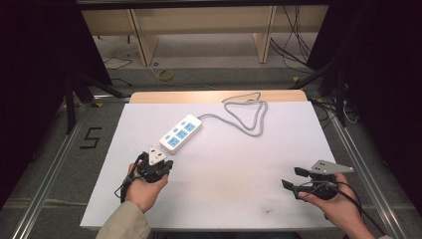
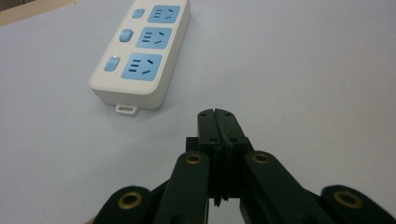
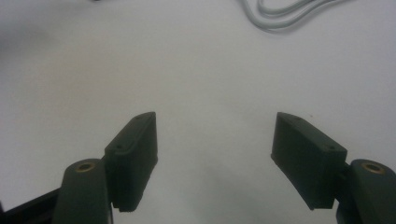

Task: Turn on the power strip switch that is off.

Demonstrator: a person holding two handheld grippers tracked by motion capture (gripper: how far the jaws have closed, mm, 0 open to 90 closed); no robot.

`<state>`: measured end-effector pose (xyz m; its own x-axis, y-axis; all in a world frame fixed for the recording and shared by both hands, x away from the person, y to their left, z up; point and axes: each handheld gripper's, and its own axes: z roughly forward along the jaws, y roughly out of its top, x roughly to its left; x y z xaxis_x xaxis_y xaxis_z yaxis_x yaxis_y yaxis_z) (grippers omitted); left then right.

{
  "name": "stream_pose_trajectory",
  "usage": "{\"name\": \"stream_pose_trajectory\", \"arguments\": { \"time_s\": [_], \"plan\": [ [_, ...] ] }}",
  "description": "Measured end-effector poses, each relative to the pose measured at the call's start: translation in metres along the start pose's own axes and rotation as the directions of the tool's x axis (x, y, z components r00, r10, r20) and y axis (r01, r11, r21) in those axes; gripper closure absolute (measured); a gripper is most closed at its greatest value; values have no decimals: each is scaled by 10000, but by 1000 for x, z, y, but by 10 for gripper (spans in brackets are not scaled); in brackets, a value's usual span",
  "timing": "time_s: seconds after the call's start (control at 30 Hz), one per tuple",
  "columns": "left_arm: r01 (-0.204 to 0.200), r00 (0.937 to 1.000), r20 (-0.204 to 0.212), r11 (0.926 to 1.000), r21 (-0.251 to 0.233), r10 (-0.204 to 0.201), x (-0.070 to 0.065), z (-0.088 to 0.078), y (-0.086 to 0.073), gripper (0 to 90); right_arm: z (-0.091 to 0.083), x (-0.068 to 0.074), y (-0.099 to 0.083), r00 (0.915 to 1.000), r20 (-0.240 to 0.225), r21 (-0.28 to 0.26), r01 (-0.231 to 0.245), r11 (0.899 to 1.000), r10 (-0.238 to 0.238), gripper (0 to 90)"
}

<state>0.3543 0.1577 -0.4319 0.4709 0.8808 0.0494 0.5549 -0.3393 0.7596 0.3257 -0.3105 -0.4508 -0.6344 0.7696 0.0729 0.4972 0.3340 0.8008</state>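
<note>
The power strip (image 1: 181, 132), a white three-outlet bar with blue socket faces and a switch beside each, looks rigid and fairly light, with a smooth plastic shell that could slip under hard pads; its stiff grey cord (image 1: 246, 113) loops behind it and would likely drag or resist if the bar is moved. The safest hold is probably across the narrow width of the body, on the long side walls, clear of the switches. It lies flat on the white table (image 1: 224, 199), angled, toward the far left of the middle. The left hand-held gripper (image 2: 217, 113) sits just short of the strip's near end, slightly to its right, jaws pressed together with nothing between them. The right hand-held gripper (image 3: 215, 144) rests well apart at the table's near right, jaws wide and empty.
</note>
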Motion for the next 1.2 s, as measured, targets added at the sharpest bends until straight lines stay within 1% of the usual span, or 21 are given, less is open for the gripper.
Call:
{"name": "stream_pose_trajectory", "arguments": {
  "time_s": [0.07,0.1,0.13,0.2,0.23,0.3,0.4,0.5,0.57,0.67,0.77,0.93,1.03,1.07,1.13,1.2],
  "plan": [
    [101,9999,60,9999,45,-101,3,4,5,897,2,0,-1,10000,-28,45,-27,10000,27,317],
    [101,9999,60,9999,45,-101,3,4,5,898,3,0,-1,10000,-35,87,-58,9999,59,317],
    [54,9999,92,9998,193,-56,6,6,9,898,3,0,-1,10000,-33,93,-35,10000,35,317],
    [73,9999,106,9997,213,-75,7,7,10,898,3,1,0,10000,-22,66,18,10000,-18,317],
    [61,10000,74,9995,311,-63,10,9,14,898,2,1,0,10000,-5,29,36,10000,-36,317],
    [81,9999,66,9994,330,-83,11,10,16,898,2,2,0,10000,7,20,23,10000,-23,317],
    [31,10000,-66,9993,363,-28,13,12,21,898,2,1,-1,10000,-7,78,-37,10000,37,317],
    [178,9998,-141,9991,389,-173,16,14,24,899,3,1,-1,10000,-13,105,-92,9999,92,317],
    [92,9998,-186,9988,487,-84,17,18,25,899,4,1,-2,9999,-42,109,-116,9999,116,317],
    [-18,9996,-279,9986,533,33,19,21,27,898,4,1,-2,9999,-66,139,-127,9998,128,317],
    [-105,9995,-280,9985,536,120,22,24,30,899,3,2,-1,9999,-82,138,-124,9998,125,317],
    [-41,9994,-354,9986,520,60,27,29,37,899,4,2,-2,9999,-111,141,-85,9999,87,319],
    [-105,9992,-377,9983,566,126,29,33,42,899,4,2,-2,9999,-129,133,-79,9999,80,319],
    [-178,9990,-408,9980,613,203,31,34,45,899,4,2,-2,9999,-138,134,-72,9999,74,318],
    [-133,9989,-443,9982,579,159,32,35,46,899,4,2,-2,9999,-143,140,-70,9999,72,319],
    [-125,9988,-463,9978,656,155,34,37,49,899,4,2,-1,9999,-152,169,-50,9998,52,319]
  ]
}}
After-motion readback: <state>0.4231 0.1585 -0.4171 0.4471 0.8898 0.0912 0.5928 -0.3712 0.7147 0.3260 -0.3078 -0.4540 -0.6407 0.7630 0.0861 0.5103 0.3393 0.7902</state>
